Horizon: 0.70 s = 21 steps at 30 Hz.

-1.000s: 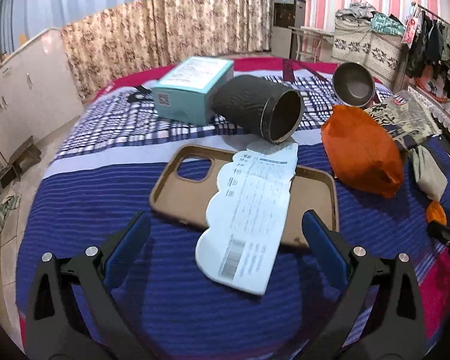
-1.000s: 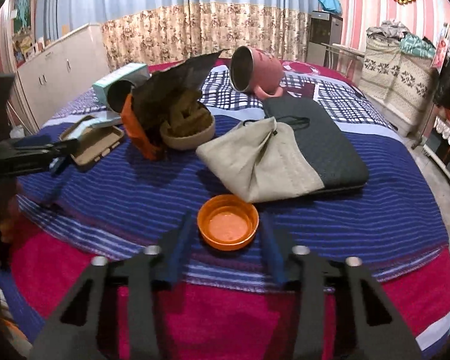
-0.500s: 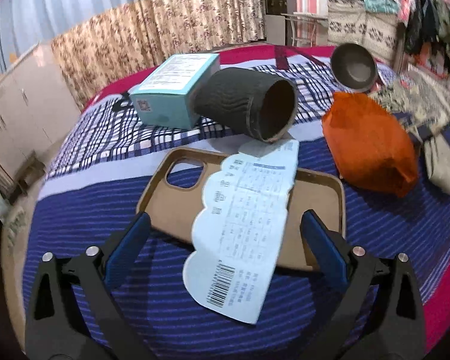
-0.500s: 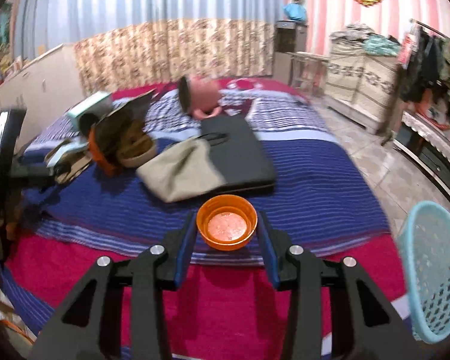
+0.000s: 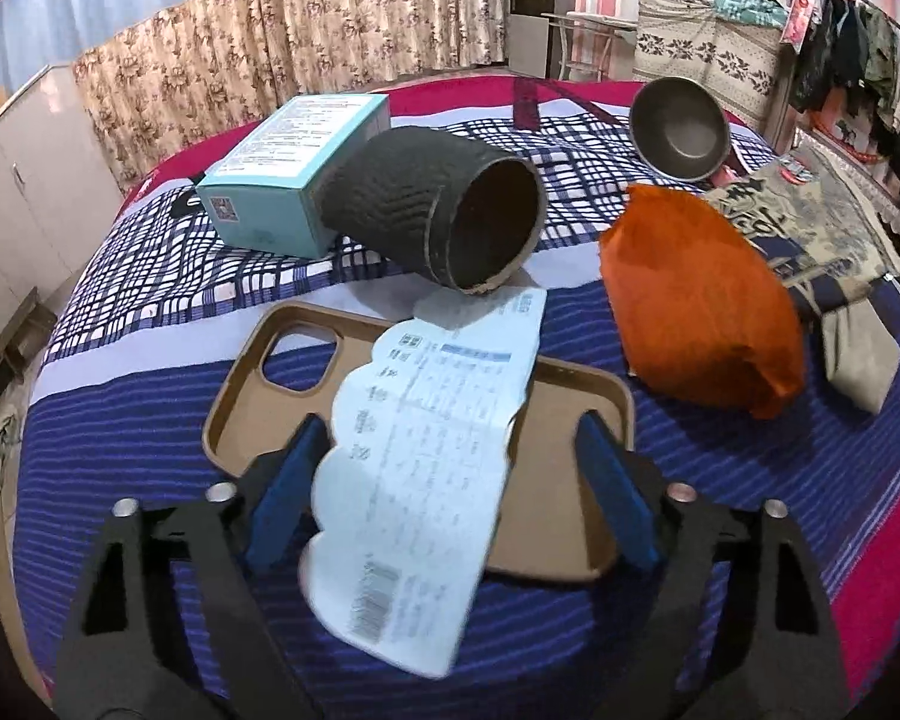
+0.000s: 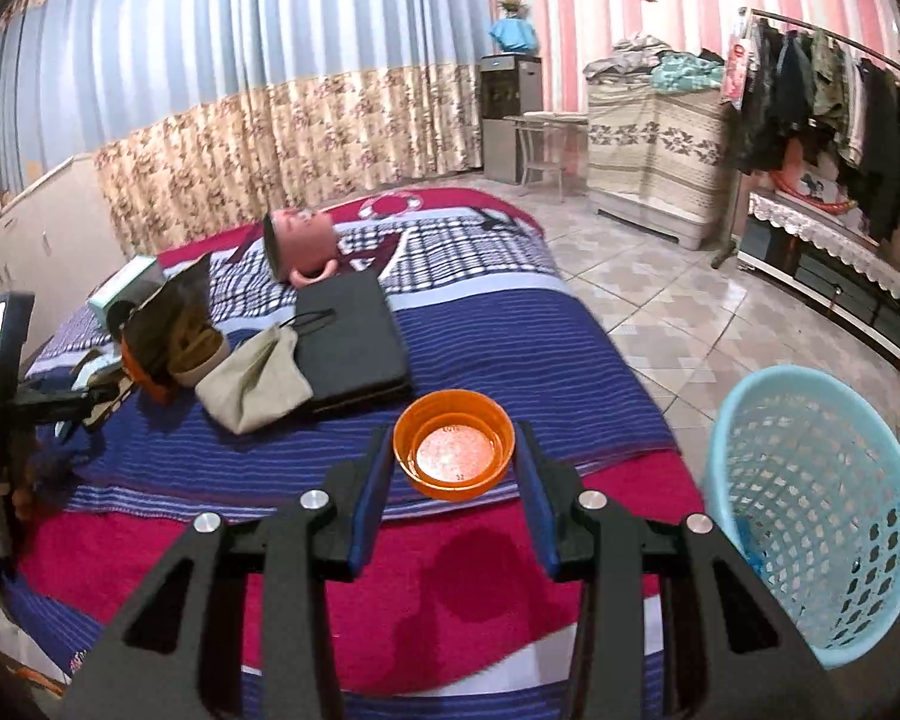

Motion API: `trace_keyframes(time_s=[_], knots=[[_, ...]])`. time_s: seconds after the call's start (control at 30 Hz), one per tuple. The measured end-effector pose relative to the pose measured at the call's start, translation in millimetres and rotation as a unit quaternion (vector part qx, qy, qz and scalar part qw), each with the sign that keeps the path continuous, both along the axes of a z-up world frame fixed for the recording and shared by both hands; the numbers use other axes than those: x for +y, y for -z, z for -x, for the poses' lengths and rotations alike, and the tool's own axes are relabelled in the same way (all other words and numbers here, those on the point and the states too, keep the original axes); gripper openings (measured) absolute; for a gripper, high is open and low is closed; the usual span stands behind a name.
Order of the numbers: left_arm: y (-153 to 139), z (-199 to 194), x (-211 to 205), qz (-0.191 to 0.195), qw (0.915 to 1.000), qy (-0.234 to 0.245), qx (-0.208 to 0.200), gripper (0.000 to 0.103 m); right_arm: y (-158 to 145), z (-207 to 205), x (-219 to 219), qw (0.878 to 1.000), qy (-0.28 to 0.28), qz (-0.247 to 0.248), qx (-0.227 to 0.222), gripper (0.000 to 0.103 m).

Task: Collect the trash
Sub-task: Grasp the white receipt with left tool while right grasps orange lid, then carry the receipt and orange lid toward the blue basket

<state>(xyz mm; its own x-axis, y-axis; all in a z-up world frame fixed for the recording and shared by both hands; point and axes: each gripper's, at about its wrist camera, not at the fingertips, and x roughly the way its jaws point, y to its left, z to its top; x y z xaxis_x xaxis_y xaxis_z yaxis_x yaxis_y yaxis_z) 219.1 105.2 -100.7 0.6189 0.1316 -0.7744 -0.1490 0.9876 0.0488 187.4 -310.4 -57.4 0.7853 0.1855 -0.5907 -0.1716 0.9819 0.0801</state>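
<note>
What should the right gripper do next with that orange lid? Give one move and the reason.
Probably carry it right, over the blue basket, then open. The right gripper is shut on the orange lid, which is lifted off the bed, and the basket stands open-topped just right of it, on the floor.

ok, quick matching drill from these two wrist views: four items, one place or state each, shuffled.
1 orange lid
2 paper slip
3 dark cardboard tube
4 light blue basket

a on the floor beside the bed
b lying on its side against the teal box
c gripped in the right gripper
d draped over the brown phone case

Pairs: 1-c, 2-d, 3-b, 4-a
</note>
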Motion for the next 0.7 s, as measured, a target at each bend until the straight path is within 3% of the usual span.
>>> trace_keyframes(time_s=[0.07,0.23,0.4,0.7], knots=[[-2.4,6.3,-6.8,-0.006,0.9999,0.015,0.000,0.053,-2.7,1.6,-8.2,1.000,0.007,-0.005,-0.003,0.041],[-7.8,21.8,-23.0,-0.030,0.9994,0.019,-0.006,0.053,-10.9,6.5,-34.9,0.999,0.035,-0.017,-0.016,0.041],[-27.6,32.6,-26.7,-0.028,0.9991,0.004,-0.031,0.053,-15.5,10.9,-60.0,0.997,0.065,-0.025,-0.023,0.041],[-107.9,39.9,-54.7,-0.042,0.9909,0.013,-0.128,0.053,-23.2,15.3,-94.1,0.992,0.121,-0.018,-0.039,0.041]])
